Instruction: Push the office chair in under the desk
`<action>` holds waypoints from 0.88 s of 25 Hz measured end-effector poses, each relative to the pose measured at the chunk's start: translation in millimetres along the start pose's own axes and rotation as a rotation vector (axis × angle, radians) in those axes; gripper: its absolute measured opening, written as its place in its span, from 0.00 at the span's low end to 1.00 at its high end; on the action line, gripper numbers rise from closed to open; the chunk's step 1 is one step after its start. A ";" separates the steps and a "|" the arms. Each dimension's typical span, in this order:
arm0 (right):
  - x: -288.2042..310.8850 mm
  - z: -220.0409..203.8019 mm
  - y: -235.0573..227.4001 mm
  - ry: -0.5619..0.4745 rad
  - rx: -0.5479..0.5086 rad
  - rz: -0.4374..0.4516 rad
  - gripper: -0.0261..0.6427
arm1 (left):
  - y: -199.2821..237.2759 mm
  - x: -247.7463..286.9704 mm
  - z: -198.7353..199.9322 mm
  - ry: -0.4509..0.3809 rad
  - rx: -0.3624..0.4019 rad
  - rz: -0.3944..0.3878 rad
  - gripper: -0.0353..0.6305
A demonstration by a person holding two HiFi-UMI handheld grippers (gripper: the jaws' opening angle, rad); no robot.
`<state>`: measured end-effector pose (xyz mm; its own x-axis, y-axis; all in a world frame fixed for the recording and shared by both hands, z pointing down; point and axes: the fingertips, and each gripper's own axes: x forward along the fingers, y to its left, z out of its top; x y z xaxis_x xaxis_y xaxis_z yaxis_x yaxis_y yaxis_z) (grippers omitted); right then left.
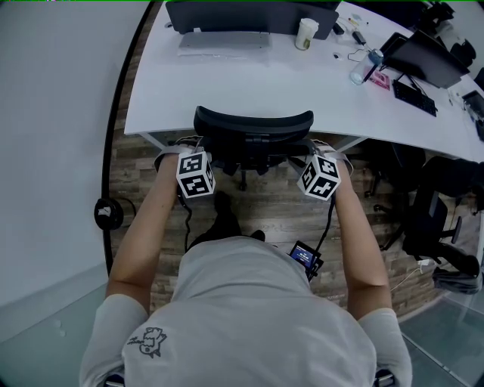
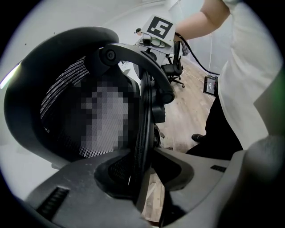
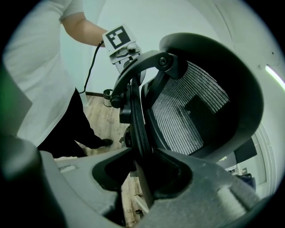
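The black mesh office chair (image 1: 253, 122) stands at the white desk's (image 1: 227, 87) front edge; its seat is hidden beneath the desktop and only the backrest top and frame show. My left gripper (image 1: 203, 156) grips the backrest's left rim, my right gripper (image 1: 307, 157) its right rim. In the left gripper view the thin black rim (image 2: 143, 133) runs down between the jaws of the left gripper (image 2: 147, 178), with the mesh (image 2: 67, 89) to its left. In the right gripper view the rim (image 3: 138, 129) sits likewise between the jaws of the right gripper (image 3: 143, 174).
On the desk are a paper cup (image 1: 306, 33), a dark monitor base (image 1: 249, 15), a bottle (image 1: 363, 68) and black devices at the right. A second black chair (image 1: 435, 219) stands at the right on the wood floor. A wall runs along the left.
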<state>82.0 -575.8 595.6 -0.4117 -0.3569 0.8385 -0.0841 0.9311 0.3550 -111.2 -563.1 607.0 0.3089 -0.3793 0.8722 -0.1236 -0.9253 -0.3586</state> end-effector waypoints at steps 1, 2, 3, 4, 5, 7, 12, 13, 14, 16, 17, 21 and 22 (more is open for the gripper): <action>-0.1 0.0 -0.2 0.000 -0.001 -0.006 0.25 | 0.1 -0.2 0.4 0.001 -0.001 0.008 0.25; -0.3 -0.3 -0.3 -0.001 -0.002 -0.013 0.25 | 0.0 -0.3 1.0 0.003 0.000 0.017 0.25; -0.7 -0.5 0.0 -0.001 -0.002 -0.021 0.26 | -0.4 -0.5 1.5 0.007 0.001 0.026 0.26; -1.2 -0.4 0.6 0.002 -0.002 -0.028 0.27 | -0.9 -0.9 1.5 0.010 0.003 0.035 0.26; -1.9 0.3 1.6 0.005 -0.003 -0.035 0.28 | -1.5 -1.8 1.0 0.014 0.004 0.044 0.26; -4.4 3.6 3.9 0.005 -0.006 -0.047 0.30 | -2.2 -6.2 -0.3 0.017 0.002 0.061 0.26; -25.3 14.6 5.3 -0.052 0.031 -0.079 0.31 | 3.7 -35.7 14.2 -0.029 -0.032 0.111 0.26; -30.8 18.3 5.3 -0.069 0.048 -0.088 0.31 | 4.2 -42.2 18.0 -0.039 -0.035 0.123 0.26; -36.4 22.3 5.7 -0.085 0.065 -0.099 0.30 | 3.7 -48.3 22.0 -0.051 -0.039 0.135 0.26; -48.3 30.2 7.2 -0.120 0.104 -0.120 0.29 | 0.1 -59.4 31.6 -0.089 -0.071 0.149 0.26; -54.6 34.1 8.0 -0.139 0.126 -0.130 0.27 | -1.7 -65.2 37.2 -0.117 -0.102 0.154 0.26; -83.2 53.3 7.6 -0.250 0.215 -0.188 0.20 | -0.8 -93.3 59.2 -0.270 -0.263 0.197 0.26; -90.5 57.7 7.9 -0.283 0.238 -0.203 0.18 | -0.6 -100.9 64.5 -0.308 -0.297 0.214 0.26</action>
<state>66.3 -531.8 498.7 -0.5950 -0.5314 0.6030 -0.3830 0.8471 0.3685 -81.4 -524.0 497.8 0.5068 -0.5840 0.6341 -0.4651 -0.8045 -0.3693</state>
